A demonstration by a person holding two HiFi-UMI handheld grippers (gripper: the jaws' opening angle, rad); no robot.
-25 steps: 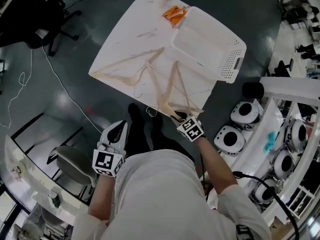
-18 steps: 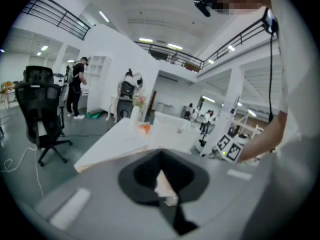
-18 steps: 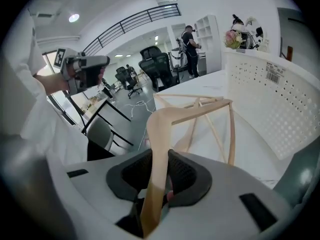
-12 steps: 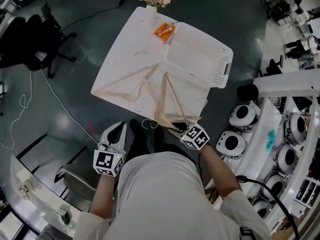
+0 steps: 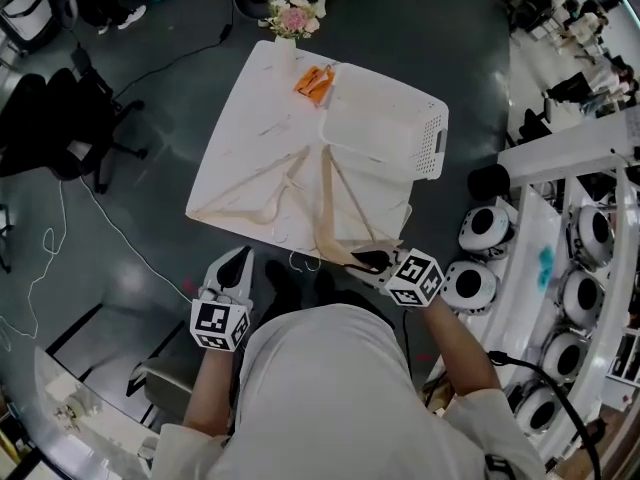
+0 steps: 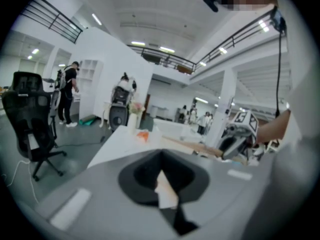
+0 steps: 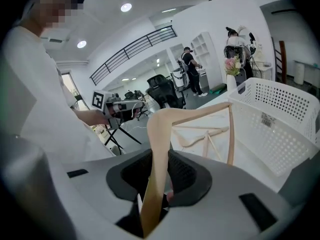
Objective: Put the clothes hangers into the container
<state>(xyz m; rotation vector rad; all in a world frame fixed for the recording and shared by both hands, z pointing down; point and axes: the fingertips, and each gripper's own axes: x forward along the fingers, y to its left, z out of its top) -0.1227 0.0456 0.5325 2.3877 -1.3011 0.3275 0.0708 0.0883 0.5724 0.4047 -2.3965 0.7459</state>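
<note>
1. Dark grey hall floor (image 5: 140, 198) lies under a white table (image 5: 250, 118), seen from above the person's shoulders.
2. Nearest, the left gripper (image 5: 240, 255) hangs short of the table edge, its jaws together with nothing between them.
3. At the table's near edge, the right gripper (image 5: 362, 261) clamps one arm of a wooden clothes hanger (image 5: 322, 208), which is tilted up off the tabletop.
4. Two more wooden hangers (image 5: 250, 180) lie flat on the table, left of the held one.
5. Beyond, a white perforated laundry basket (image 5: 432, 143) stands on the table's right side.
6. Farthest, an orange object (image 5: 315, 80) lies beside a vase of flowers (image 5: 290, 20).
</note>
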